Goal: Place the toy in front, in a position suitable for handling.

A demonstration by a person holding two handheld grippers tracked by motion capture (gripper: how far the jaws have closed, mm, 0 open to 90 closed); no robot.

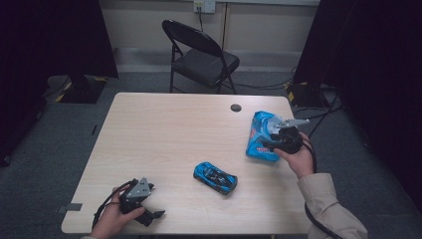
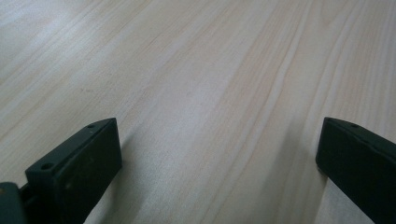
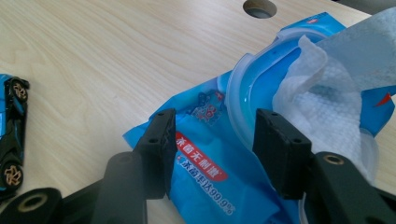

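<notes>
Wipes pack [image 3: 205, 177]: between right gripper [image 3: 212, 149] jaws, part open, gripping nothing.
Left gripper [image 2: 219, 154]: wide open, empty.
Risk: pack may slide off surface [image 1: 164, 134].

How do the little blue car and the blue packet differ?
The toy car is small, glossy blue and black, with wheels; the wipes packet is larger, soft and flat. The car sits alone mid-table; the packet lies near the right edge under the right tool, lid open, a wipe sticking out. Both are blue.
</notes>
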